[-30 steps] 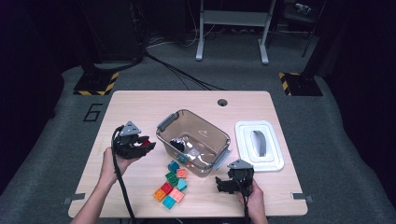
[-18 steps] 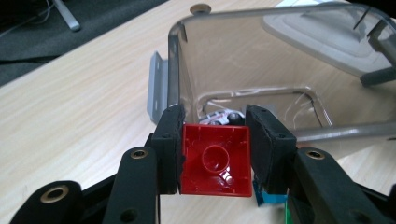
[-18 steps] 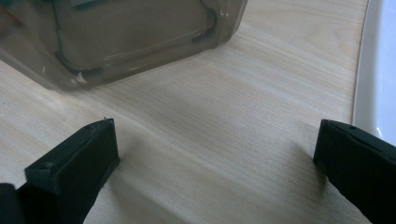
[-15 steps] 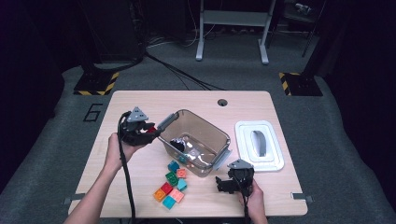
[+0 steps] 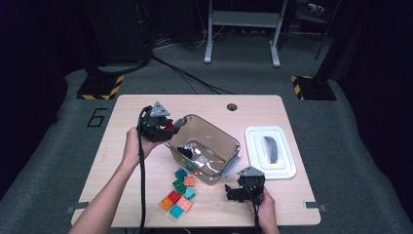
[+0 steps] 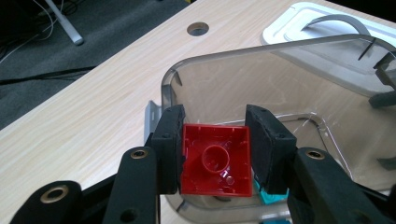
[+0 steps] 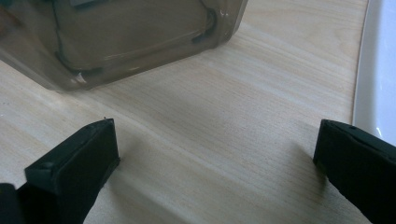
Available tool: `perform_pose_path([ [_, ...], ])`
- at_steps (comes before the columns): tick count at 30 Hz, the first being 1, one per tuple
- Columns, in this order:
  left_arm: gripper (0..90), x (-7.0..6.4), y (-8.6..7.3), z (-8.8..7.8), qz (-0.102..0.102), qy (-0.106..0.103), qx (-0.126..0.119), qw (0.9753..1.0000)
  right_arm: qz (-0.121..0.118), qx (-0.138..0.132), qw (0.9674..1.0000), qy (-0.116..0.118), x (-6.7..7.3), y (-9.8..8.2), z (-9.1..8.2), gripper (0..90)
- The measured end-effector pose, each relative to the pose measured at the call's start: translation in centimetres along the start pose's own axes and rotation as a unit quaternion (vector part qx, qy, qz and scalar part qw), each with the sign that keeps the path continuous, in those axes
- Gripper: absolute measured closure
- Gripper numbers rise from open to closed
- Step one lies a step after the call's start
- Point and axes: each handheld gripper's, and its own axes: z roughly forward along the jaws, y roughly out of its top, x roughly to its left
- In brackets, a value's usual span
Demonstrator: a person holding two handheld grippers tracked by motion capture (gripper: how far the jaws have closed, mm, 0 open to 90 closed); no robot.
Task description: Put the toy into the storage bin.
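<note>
- Red block (image 5: 168,126), high view: held in left gripper (image 5: 171,126) at the near-left corner of the clear bin (image 5: 229,146); loose blocks (image 5: 178,195) lie on the table (image 5: 122,117) just in front of the bin; white lid (image 5: 271,152) to its right; right gripper (image 5: 233,191) low over the table by the bin's near-right corner.
- Left gripper view: jaws clamp the red block (image 6: 215,160) by two opposite sides, hollow underside w/ centre tube facing the camera, over the bin's (image 6: 280,88) rim.
- Right gripper view: jaws wide apart, nothing btwn them, bare wood below; bin (image 7: 130,37) ahead, lid edge (image 7: 380,65) at right.
</note>
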Motion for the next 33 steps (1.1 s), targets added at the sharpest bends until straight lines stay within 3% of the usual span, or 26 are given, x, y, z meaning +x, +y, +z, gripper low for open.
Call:
perform_pose_path([
  [8, 58.8, -0.5, 0.2, 2.3, -0.003, -0.007, 0.021, 0.9997, 0.0, 0.0, 1.0, 0.0, 0.0, 0.0, 0.0, 0.0],
  [18, 58.7, -1.3, -2.1, 4.7, -0.01, -0.03, 0.065, 0.9974, 0.0, 0.0, 1.0, -0.001, 0.0, 0.0, 0.0, 0.0],
  [21, 58.7, -1.2, -2.5, 4.9, -0.008, -0.036, 0.075, 0.9965, 0.0, 0.0, 1.0, 0.0, 0.0, 0.0, 0.0, 0.0],
  [33, 58.1, -1.0, -3.0, 4.5, -0.024, -0.043, 0.078, 0.9958, 0.0, 0.0, 1.0, 0.0, 0.0, 0.0, 0.0, 0.0],
])
